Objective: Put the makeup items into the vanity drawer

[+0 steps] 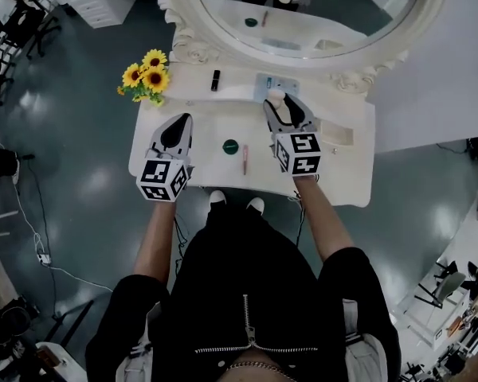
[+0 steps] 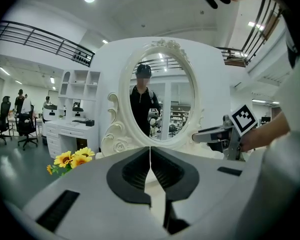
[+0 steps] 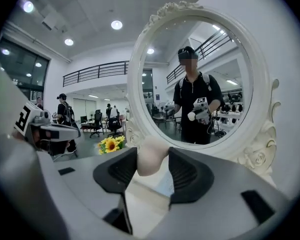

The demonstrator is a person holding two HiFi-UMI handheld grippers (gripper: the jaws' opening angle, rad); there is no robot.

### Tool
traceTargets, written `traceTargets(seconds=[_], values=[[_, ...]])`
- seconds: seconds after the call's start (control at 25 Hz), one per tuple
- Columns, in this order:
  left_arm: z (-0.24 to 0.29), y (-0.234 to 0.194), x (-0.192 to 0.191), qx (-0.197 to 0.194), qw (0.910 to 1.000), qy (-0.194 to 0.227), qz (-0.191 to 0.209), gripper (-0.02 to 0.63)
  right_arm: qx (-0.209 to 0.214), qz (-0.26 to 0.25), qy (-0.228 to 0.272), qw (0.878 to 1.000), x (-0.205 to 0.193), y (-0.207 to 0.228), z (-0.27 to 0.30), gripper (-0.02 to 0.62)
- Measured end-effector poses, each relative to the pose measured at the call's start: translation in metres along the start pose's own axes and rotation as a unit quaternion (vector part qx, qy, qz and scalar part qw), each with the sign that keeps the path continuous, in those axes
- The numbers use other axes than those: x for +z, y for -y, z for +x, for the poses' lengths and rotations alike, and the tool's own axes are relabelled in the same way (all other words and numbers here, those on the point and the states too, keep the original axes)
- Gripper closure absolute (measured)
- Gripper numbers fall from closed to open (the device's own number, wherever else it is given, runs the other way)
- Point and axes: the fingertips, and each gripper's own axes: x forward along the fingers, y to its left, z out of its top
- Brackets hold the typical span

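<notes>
My right gripper [image 1: 278,103] is shut on a beige makeup sponge [image 1: 276,95], held in the air above the back of the white vanity table [image 1: 350,173]. In the right gripper view the sponge [image 3: 151,160] sits pinched between the dark pads of that gripper [image 3: 153,153]. My left gripper [image 1: 179,127] hovers over the table's left part, shut and empty; its jaws [image 2: 150,156] meet in a thin line. On the tabletop lie a green round compact [image 1: 230,145], a pink pencil [image 1: 244,159] and a black lipstick [image 1: 215,79].
A large oval mirror [image 1: 303,6] in an ornate white frame stands at the table's back. Sunflowers [image 1: 146,76] sit at the back left corner. A blue-grey packet [image 1: 264,83] lies below the mirror. A shallow recess [image 1: 337,136] shows at the right of the tabletop.
</notes>
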Motion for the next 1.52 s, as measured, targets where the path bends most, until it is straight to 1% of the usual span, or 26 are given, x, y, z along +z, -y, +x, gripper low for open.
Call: traceTargets(seconds=[0.12,0.24,0.44,0.64,0.88,1.0,1.16,1.4,1.52], values=[[0.007,0.004,0.005,-0.013,0.9999,0.002,0.006,0.584,-0.012,0.008,0.006,1.000,0.006,0.007,-0.005,0.402],[0.016,0.011,0.007,-0.028,0.9996,0.000,0.010,0.584,-0.029,0.012,0.002,0.999,0.000,0.020,-0.013,0.402],[0.039,0.035,0.007,-0.063,0.9979,-0.005,0.013,0.584,-0.073,0.025,-0.010,0.997,-0.017,0.055,-0.038,0.405],[0.063,0.067,0.003,-0.103,0.9945,-0.011,0.018,0.584,-0.126,0.044,-0.016,0.991,-0.034,0.096,-0.070,0.405],[0.082,0.098,-0.002,-0.133,0.9906,-0.020,0.027,0.584,-0.166,0.055,-0.042,0.984,-0.066,0.138,-0.092,0.405],[0.085,0.101,-0.005,-0.134,0.9902,-0.027,0.029,0.584,-0.174,0.059,-0.060,0.981,-0.084,0.152,-0.094,0.405],[0.086,0.094,-0.012,-0.124,0.9911,-0.039,0.029,0.584,-0.181,0.063,-0.088,0.978,-0.113,0.169,-0.090,0.404],[0.081,0.077,-0.026,-0.100,0.9928,-0.058,0.031,0.584,-0.193,0.083,-0.145,0.967,-0.168,0.194,-0.081,0.403],[0.079,0.072,-0.029,-0.090,0.9933,-0.064,0.031,0.584,-0.198,0.098,-0.164,0.961,-0.191,0.202,-0.077,0.400]])
